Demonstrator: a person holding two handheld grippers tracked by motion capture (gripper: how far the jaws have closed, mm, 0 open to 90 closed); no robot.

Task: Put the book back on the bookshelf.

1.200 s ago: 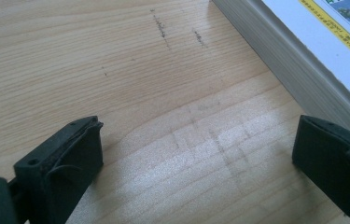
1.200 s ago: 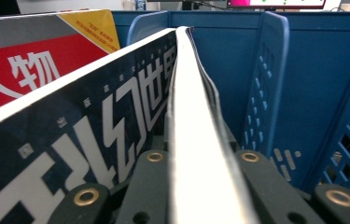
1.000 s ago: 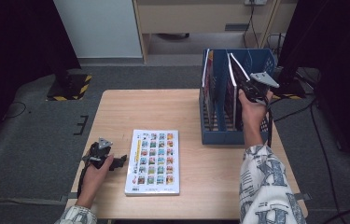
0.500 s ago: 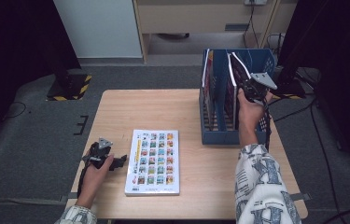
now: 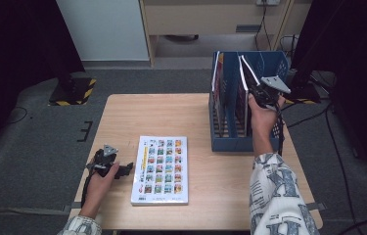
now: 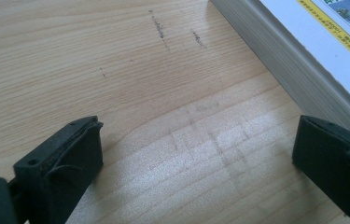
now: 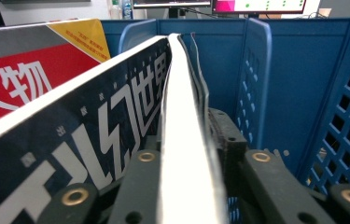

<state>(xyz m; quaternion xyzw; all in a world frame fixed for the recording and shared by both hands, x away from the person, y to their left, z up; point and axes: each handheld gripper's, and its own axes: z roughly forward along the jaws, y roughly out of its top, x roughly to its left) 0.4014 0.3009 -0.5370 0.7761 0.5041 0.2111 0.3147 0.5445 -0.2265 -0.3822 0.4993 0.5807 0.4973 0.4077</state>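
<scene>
Left gripper: rests low on the wooden table, jaws spread wide, nothing between them; the thick book lies flat just beside its right jaw. Right gripper: jaws clamped on the top edge of a dark magazine, held upright and tilted inside the blue file rack; a red-covered magazine stands to its left.

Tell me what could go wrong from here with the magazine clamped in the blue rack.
The right gripper pinches only the top edge of the thin dark-covered magazine, so its pages could bend or slip free. It may also snag the slotted blue plastic file rack or the neighbouring red-covered magazine and tug the rack along the wooden table.
</scene>
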